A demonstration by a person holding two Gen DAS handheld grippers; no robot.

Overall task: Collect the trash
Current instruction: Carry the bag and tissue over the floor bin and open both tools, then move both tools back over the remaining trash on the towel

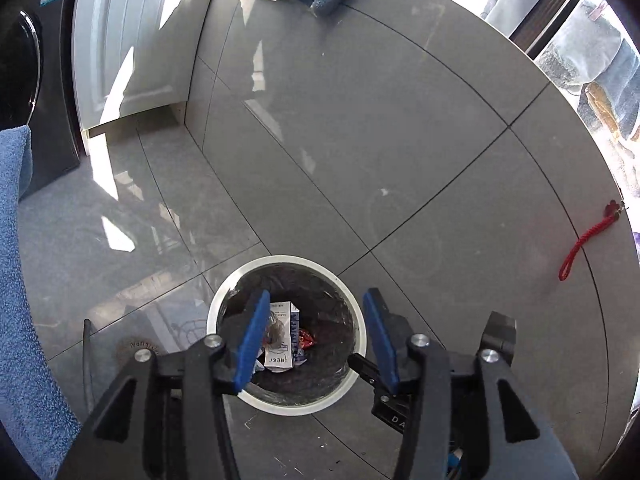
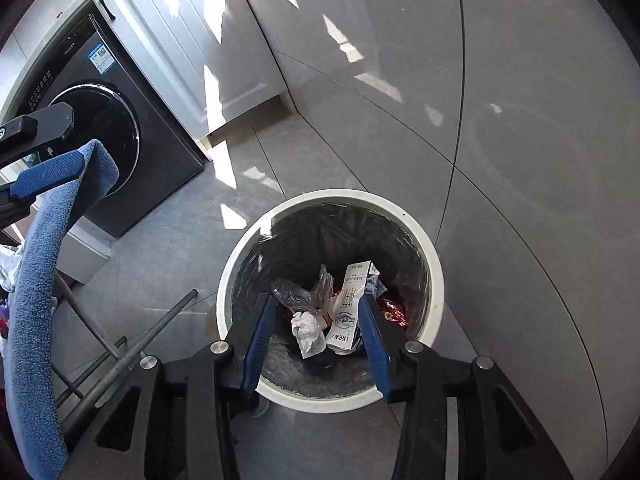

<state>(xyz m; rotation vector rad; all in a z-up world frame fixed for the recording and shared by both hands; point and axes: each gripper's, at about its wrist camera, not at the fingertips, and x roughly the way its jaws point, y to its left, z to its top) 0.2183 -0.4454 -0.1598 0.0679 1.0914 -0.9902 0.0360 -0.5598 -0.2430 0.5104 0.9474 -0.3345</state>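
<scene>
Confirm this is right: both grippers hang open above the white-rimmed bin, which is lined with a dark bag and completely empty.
Not empty. The right wrist view shows the bin holding a printed paper slip, crumpled white paper and a red wrapper. The rest holds: left gripper and right gripper open above it.

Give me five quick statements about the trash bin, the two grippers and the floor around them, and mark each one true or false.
1. The trash bin has a white rim and a dark liner. True.
2. The bin is empty. False: a crumpled white paper, a printed slip and a red wrapper lie in it.
3. The right gripper stands open above the bin with nothing between its pads. True.
4. The left gripper is clamped on a wrapper. False: it is open and empty.
5. A red cord lies on the floor tiles, away from the bin. True.
</scene>
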